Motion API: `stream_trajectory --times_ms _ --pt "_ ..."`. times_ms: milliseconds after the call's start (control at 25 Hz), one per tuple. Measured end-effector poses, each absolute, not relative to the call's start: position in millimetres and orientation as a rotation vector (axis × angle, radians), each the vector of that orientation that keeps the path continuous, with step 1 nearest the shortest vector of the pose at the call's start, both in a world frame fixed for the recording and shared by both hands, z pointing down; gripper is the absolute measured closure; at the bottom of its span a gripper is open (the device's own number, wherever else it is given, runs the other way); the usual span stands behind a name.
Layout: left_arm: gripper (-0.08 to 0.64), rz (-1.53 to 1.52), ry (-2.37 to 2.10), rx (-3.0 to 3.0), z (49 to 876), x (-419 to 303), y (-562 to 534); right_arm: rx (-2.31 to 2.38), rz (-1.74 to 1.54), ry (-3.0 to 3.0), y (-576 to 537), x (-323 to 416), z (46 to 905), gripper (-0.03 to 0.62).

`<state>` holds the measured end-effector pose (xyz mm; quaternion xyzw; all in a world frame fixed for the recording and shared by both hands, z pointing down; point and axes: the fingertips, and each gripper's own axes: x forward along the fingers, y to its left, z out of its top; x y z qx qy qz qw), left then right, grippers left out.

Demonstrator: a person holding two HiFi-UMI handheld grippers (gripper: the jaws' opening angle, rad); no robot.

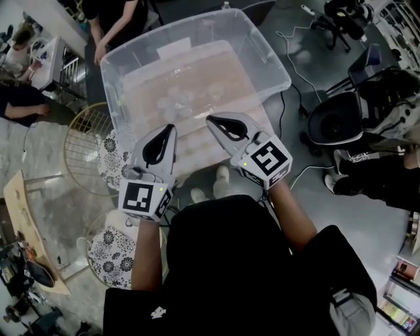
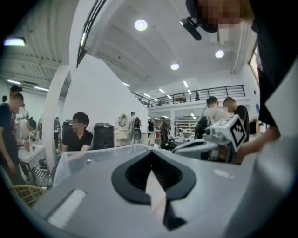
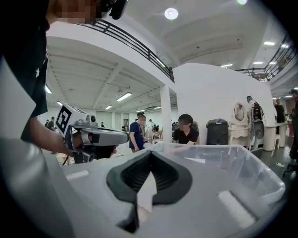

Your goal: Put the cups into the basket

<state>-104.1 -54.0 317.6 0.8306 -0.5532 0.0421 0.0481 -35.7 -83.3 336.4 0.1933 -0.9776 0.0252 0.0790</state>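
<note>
A big clear plastic bin [image 1: 266, 56] stands in front of me. Through its wall, pale round shapes that look like cups [image 1: 174, 102] lie on its floor, too blurred to tell apart. A gold wire basket [image 1: 82, 134] sits left of the bin and also shows low at the left [image 2: 18, 193]. My left gripper [image 1: 170, 128] and right gripper [image 1: 210, 119] hover side by side over the bin's near edge. Both are shut, and neither holds anything. In each gripper view the jaws meet at a point, left [image 2: 150, 155] and right [image 3: 150, 154], facing the bin's rim [image 3: 223, 151].
A person in a black shirt [image 1: 115, 20] stands at the bin's far side. Round patterned cushions [image 1: 108, 252] lie at the lower left. Office chairs [image 1: 341, 118] and cables [image 1: 295, 39] crowd the floor on the right. A cluttered wooden bench [image 1: 26, 230] runs along the left edge.
</note>
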Motion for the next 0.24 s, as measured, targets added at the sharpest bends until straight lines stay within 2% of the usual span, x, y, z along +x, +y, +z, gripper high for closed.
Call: stream_trajectory --times_ms 240 --pt "0.552 0.132 -1.688 2.538 319.0 -101.5 -52.1 0.59 0.085 -2.924 -81.2 -33.3 335.4 0.591"
